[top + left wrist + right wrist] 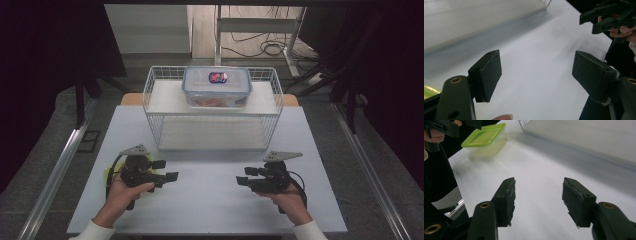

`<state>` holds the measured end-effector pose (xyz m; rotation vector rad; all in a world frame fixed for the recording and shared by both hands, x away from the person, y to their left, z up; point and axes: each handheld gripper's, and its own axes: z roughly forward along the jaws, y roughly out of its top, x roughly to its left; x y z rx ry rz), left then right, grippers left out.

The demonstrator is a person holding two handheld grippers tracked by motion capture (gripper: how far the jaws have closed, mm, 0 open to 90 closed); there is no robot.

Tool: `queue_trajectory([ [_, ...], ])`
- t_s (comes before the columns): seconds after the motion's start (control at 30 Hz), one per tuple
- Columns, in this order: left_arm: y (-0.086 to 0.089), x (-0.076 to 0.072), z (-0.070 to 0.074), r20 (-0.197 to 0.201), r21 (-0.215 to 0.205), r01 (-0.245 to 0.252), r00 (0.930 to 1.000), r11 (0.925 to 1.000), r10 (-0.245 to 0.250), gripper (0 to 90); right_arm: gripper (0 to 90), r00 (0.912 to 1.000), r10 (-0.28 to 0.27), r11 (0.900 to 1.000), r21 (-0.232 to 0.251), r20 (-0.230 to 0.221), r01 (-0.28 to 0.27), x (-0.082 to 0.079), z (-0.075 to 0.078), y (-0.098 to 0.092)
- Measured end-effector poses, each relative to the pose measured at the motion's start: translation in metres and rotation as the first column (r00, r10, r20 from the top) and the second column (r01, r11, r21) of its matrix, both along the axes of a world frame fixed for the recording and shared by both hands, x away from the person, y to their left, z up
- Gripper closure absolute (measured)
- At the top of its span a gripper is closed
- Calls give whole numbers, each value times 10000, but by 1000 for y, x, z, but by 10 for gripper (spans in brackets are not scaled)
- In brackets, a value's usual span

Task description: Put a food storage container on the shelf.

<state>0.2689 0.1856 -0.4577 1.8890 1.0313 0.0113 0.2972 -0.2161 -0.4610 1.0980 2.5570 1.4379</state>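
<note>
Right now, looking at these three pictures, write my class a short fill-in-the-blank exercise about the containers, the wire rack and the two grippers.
1. The clear container with the blue-rimmed lid sits on the ____ shelf of the white wire rack.
2. The small container near the left gripper has a ____ lid.
3. The jaws of the right gripper stand ____, with nothing between them.
4. Both grippers are over the white ____.

Missing words: top; green; open; table

High view: even overhead light, table [210, 190] bright, dark vignette at both side edges, slightly soft overall. Both gripper views: motion smear across the table surface, near pads sharp. Green container [485, 138] blurred; soft shadow beneath it, no harsh glare.
</note>
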Motion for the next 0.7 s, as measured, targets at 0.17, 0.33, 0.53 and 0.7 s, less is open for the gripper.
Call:
queue_trajectory([
  [0.17, 1, -5, -4, 34, 66, -26, 10000, 10000, 26, 246, 387, 9997, 241, 9991, -362, -7, -241, -6, -10, -1],
  [0.33, 0, -6, -10, -141, 222, -3, 9999, 9998, 6, 249, 365, 9999, 162, 9969, -770, -47, -165, -6, -17, -1],
  [0.53, -2, -7, -13, -227, 548, -3, 9997, 9985, 16, 268, 343, 10000, 79, 9974, -718, -48, -82, -6, -16, -3],
  [0.7, 4, -8, -13, -236, 544, -279, 9993, 9981, 292, 277, 334, 10000, -8, 9974, -723, -54, 4, -7, -17, -4],
])
